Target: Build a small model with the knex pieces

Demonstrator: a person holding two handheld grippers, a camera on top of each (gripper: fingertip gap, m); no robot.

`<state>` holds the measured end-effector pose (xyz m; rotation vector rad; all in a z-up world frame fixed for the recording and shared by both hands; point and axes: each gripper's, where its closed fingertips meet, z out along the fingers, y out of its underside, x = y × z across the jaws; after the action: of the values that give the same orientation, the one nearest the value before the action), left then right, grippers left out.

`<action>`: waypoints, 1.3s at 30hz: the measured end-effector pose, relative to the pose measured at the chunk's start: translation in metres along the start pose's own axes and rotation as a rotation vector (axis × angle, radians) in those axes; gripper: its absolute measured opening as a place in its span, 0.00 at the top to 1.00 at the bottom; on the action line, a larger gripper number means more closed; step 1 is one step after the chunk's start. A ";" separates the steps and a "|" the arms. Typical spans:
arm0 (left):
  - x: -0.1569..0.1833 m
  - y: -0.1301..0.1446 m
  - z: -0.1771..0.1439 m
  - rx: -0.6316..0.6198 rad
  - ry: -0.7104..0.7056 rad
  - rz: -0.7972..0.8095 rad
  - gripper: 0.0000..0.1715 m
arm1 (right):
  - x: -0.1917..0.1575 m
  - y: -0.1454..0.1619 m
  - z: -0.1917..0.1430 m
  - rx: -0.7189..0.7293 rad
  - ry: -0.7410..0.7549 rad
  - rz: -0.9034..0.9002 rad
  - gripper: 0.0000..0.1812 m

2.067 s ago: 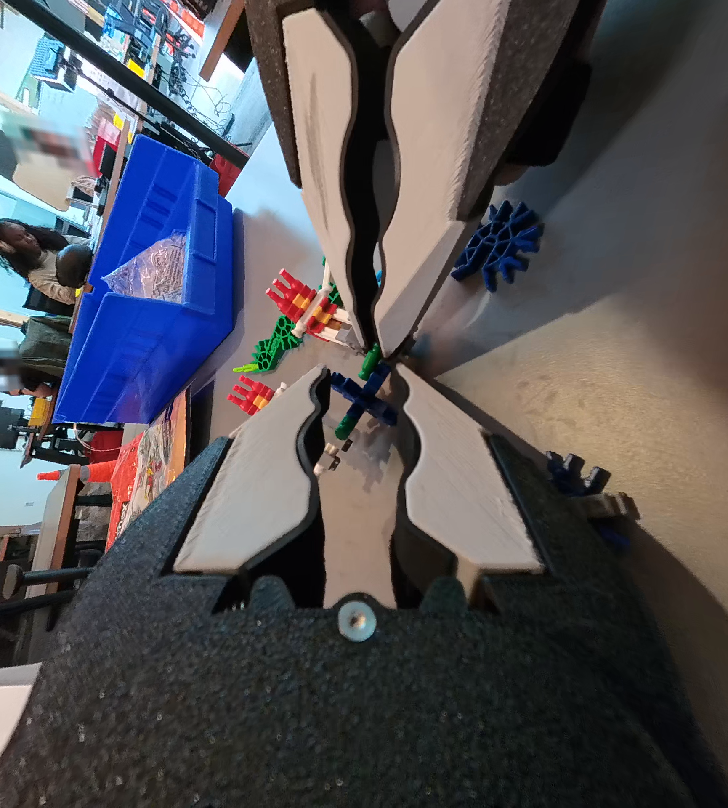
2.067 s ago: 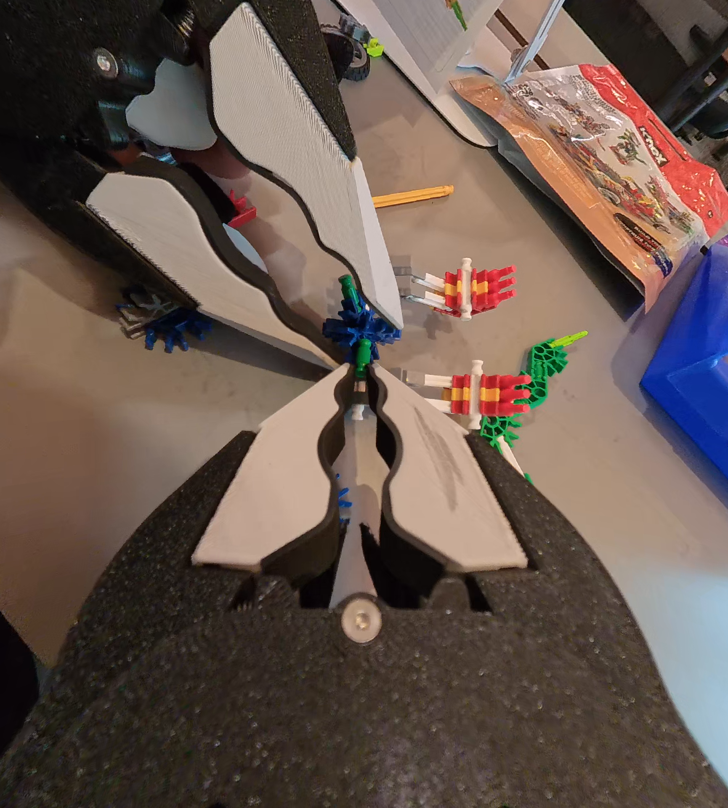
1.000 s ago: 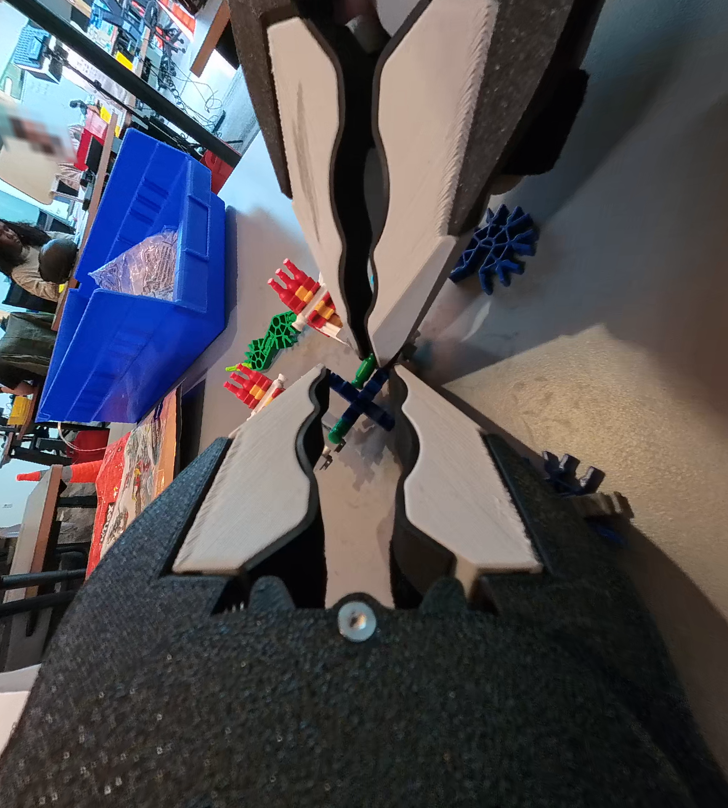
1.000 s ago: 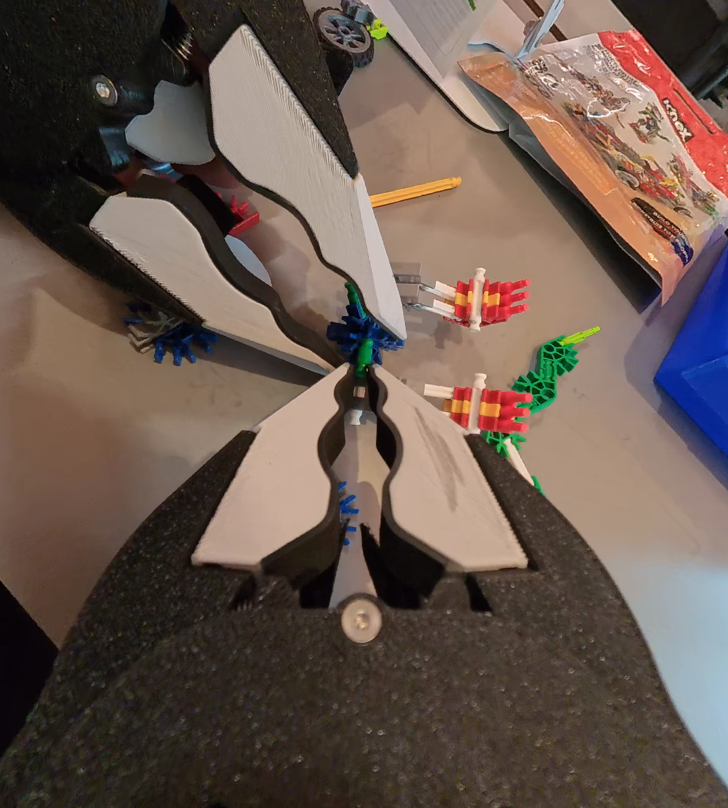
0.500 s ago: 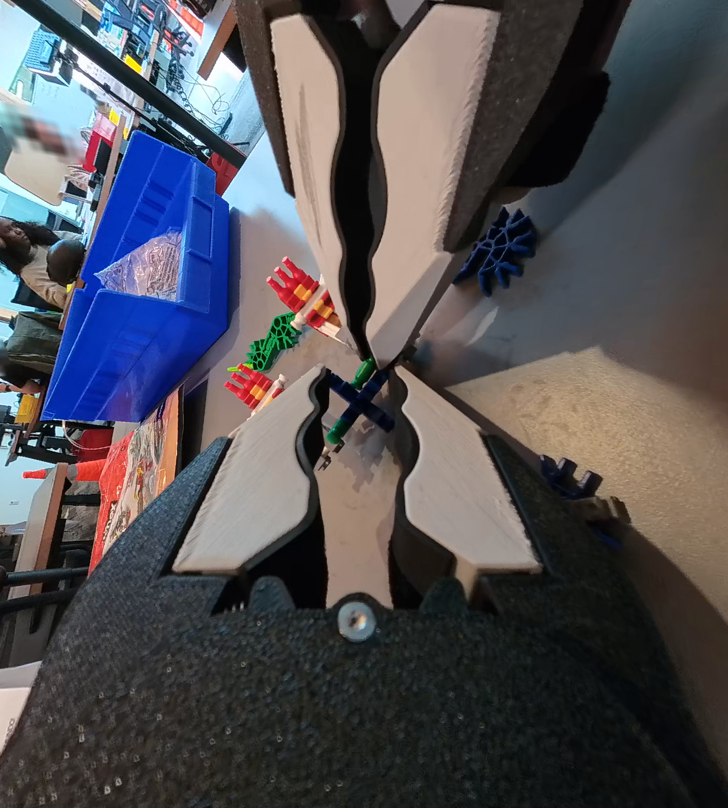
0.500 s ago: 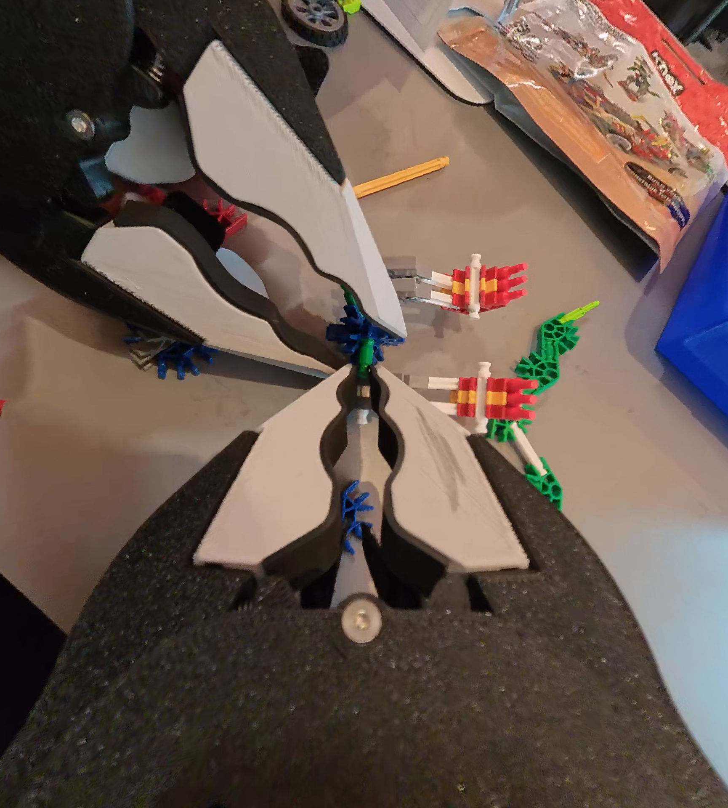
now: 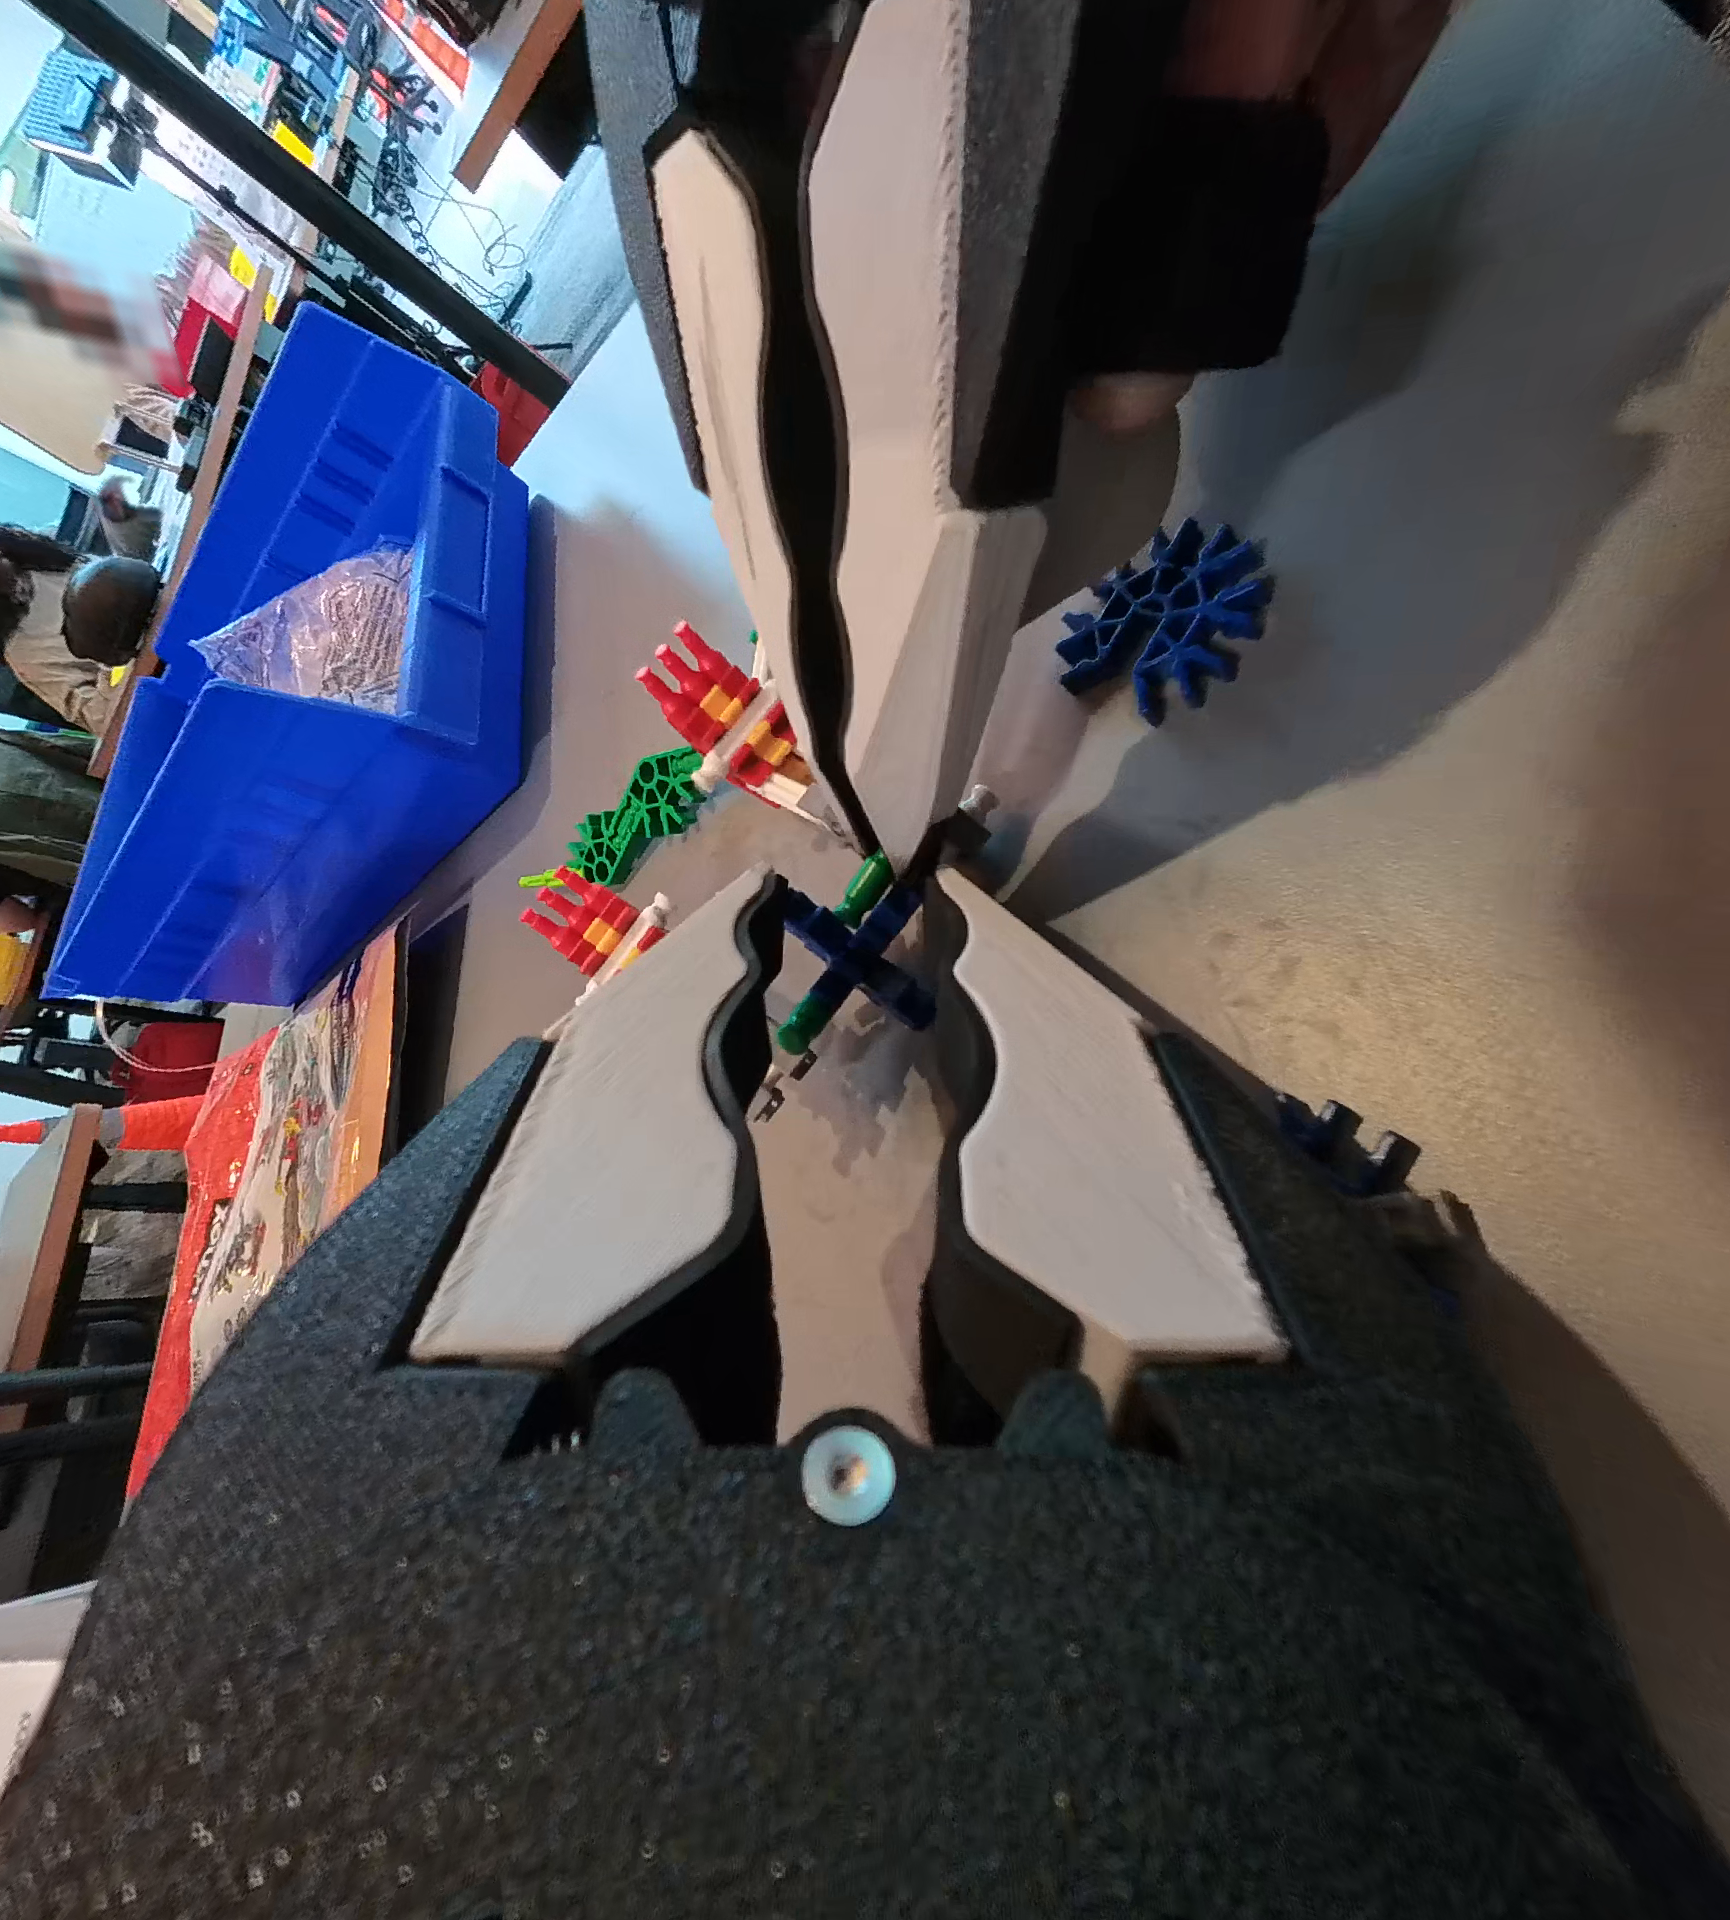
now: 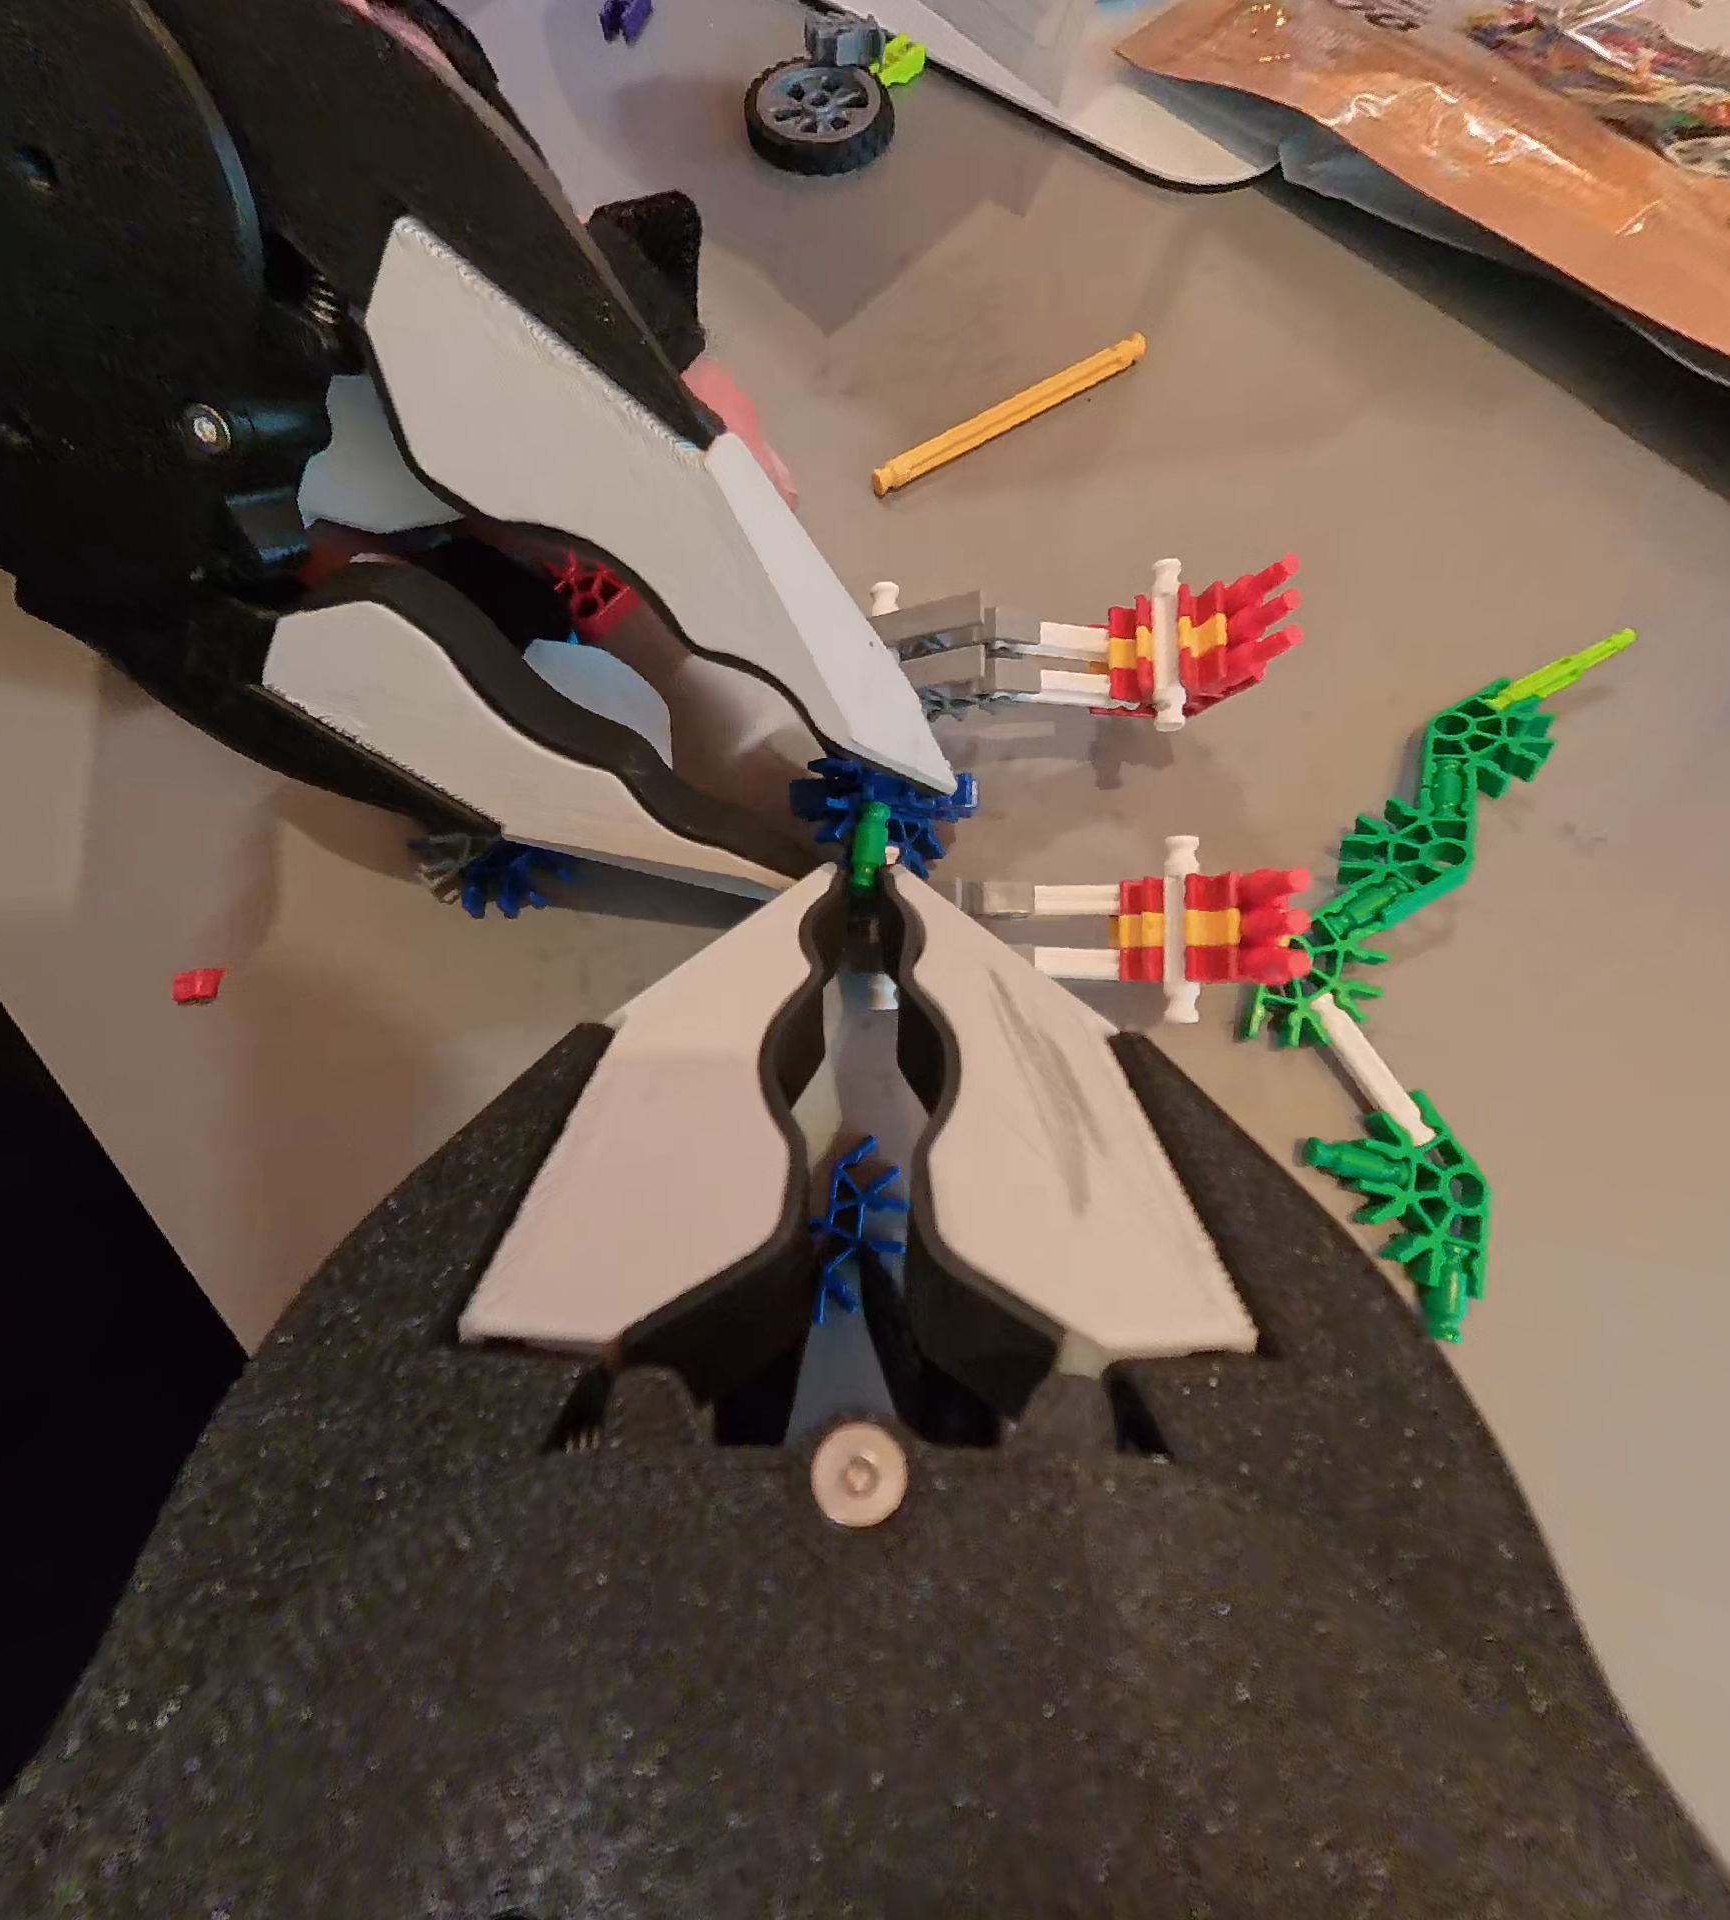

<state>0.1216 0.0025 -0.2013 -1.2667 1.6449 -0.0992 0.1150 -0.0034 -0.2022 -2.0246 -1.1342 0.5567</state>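
Note:
My left gripper (image 7: 856, 894) is shut on a blue snowflake-shaped connector (image 7: 866, 951), holding it by its edges just above the grey table. A short green rod (image 7: 830, 982) passes through the connector. My right gripper (image 8: 861, 883) meets the left one tip to tip and is shut on one end of the green rod (image 8: 869, 831). In the right wrist view the left gripper (image 8: 871, 821) comes in from the upper left, clamped on the blue connector (image 8: 887, 810). In the left wrist view the right gripper (image 7: 876, 847) comes down from above.
On the table lie two red, yellow and white assemblies (image 8: 1193, 644) (image 8: 1204, 925), a green connector chain (image 8: 1412, 831), a yellow rod (image 8: 1006, 416), a wheel (image 8: 819, 109), loose blue connectors (image 7: 1167, 623) (image 8: 856, 1216) and a small red piece (image 8: 198, 984). A blue bin (image 7: 321, 675) and a printed bag (image 8: 1567, 135) lie beyond. Left and right tips are no more than a few centimetres apart.
Both grippers keep their hold on the connector and rod. The joined pair has shifted slightly over the table, and a loose blue connector now shows between the right fingers.

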 end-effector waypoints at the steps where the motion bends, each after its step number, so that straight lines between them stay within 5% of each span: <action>1: 0.000 0.000 0.000 -0.001 -0.003 -0.001 0.85 | 0.000 0.000 0.000 -0.012 0.009 -0.018 0.98; 7: -0.002 0.001 0.002 0.006 -0.032 -0.018 0.85 | 0.003 0.000 0.001 -0.048 0.133 -0.043 0.98; 12: -0.003 0.001 0.003 -0.010 -0.055 -0.024 0.86 | 0.004 -0.001 0.001 -0.012 0.063 0.118 0.98; 18: -0.002 0.000 0.004 -0.009 -0.056 -0.019 0.85 | 0.005 0.001 0.000 -0.115 0.139 -0.062 0.98; 25: -0.001 0.001 0.002 -0.010 -0.004 -0.045 0.84 | 0.003 0.001 0.000 -0.028 0.017 0.067 0.97; 39: 0.005 0.003 -0.005 -0.027 0.120 -0.052 0.79 | 0.002 -0.001 0.003 -0.024 -0.006 0.043 0.97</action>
<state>0.1162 -0.0024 -0.2039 -1.3469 1.7206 -0.1889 0.1130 -0.0004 -0.2036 -2.0739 -1.1081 0.5735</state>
